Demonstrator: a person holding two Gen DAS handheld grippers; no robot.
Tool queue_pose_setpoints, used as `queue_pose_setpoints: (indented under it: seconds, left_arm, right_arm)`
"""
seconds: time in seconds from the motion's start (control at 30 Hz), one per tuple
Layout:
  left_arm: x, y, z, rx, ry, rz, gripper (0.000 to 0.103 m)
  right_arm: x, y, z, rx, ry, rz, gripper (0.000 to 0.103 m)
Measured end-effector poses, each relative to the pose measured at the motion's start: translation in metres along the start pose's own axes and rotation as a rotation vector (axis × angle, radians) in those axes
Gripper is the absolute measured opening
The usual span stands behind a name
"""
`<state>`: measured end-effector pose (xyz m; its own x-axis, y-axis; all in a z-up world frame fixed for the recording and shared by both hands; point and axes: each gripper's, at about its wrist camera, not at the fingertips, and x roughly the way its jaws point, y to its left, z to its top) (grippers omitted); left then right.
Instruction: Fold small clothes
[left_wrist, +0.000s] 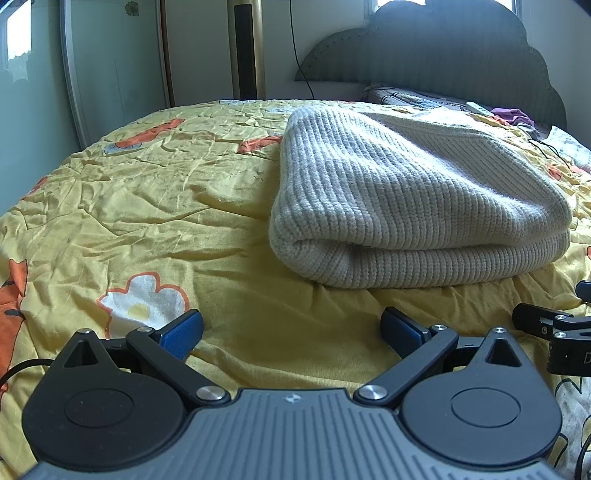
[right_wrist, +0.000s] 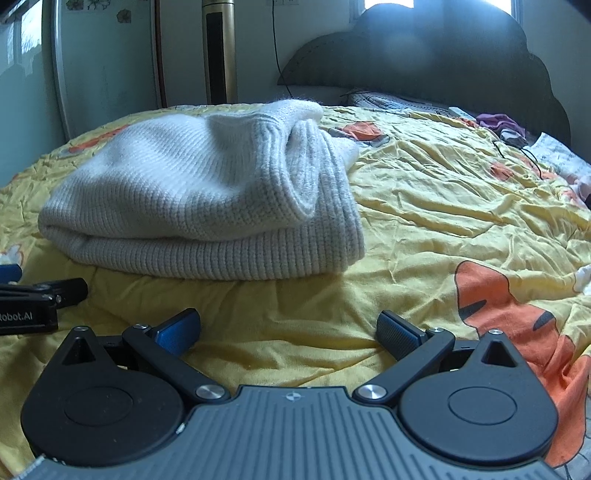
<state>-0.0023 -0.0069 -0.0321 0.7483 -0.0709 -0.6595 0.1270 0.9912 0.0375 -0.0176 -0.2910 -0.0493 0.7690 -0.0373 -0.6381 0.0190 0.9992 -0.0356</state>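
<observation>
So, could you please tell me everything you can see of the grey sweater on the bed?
The sweater is a pale grey, ribbed knit that looks thick and soft. It lies folded into a bulky bundle of stacked layers, with a rounded fold edge facing the cameras. In the right wrist view a ribbed cuff or sleeve end droops over the top. It rests on the wrinkled yellow bedspread; neither open hand-held gripper touches it.

Headboard (right_wrist: 424, 55) blurred; purple item (right_wrist: 498, 123) indistinct.
</observation>
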Motion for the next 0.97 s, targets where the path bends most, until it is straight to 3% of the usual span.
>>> queue_pose_setpoints:
  seconds: [0.7, 0.97]
  left_arm:
    - [0.0, 0.0, 0.0, -0.001, 0.003, -0.006, 0.103]
    - [-0.017, 0.016, 0.006, -0.007, -0.043, -0.061, 0.103]
  right_arm:
    - [0.0, 0.001, -0.001, -0.005, -0.004, 0.002, 0.103]
    - [-0.004, 0.0, 0.0, 0.003, -0.013, 0.012, 0.103]
